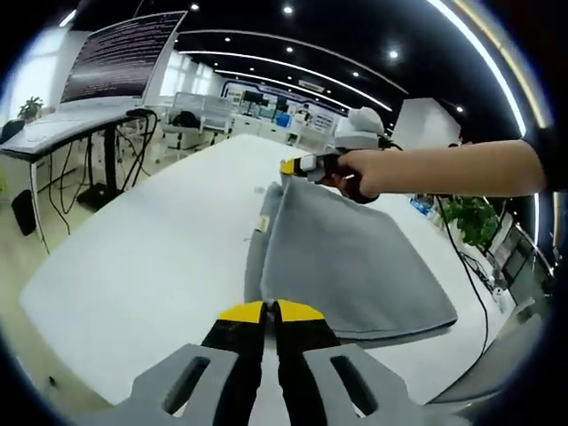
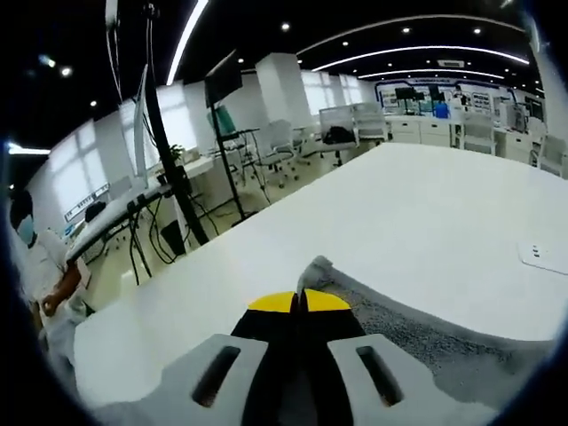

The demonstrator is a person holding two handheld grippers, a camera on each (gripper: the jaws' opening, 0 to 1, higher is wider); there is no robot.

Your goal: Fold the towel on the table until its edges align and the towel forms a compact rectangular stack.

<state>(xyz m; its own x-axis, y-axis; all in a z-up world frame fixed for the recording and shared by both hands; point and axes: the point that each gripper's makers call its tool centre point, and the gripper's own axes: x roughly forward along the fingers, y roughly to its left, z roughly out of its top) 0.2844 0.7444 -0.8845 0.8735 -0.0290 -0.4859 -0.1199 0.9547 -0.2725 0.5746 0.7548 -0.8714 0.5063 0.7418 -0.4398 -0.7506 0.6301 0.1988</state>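
Observation:
A grey towel point(image 1: 351, 257) lies folded on the white table point(image 1: 151, 257), with a small tag point(image 1: 263, 224) on its left edge. In the left gripper view my left gripper point(image 1: 271, 311) is shut, its yellow tips right over the towel's near left corner, which they hide. A hand holds my right gripper point(image 1: 295, 166) at the towel's far corner. In the right gripper view, my right gripper point(image 2: 299, 302) is shut on the towel point(image 2: 417, 333). The towel's corner point(image 2: 315, 266) pokes out just past the tips.
A desk with a large monitor point(image 1: 120, 53) stands off the table's left side. A plant point(image 1: 470, 222) and a cable point(image 1: 475, 293) sit by the right edge. A small white plate point(image 2: 543, 253) lies on the table point(image 2: 426, 213). A person point(image 2: 44, 275) sits at left near a black pole point(image 2: 173, 169).

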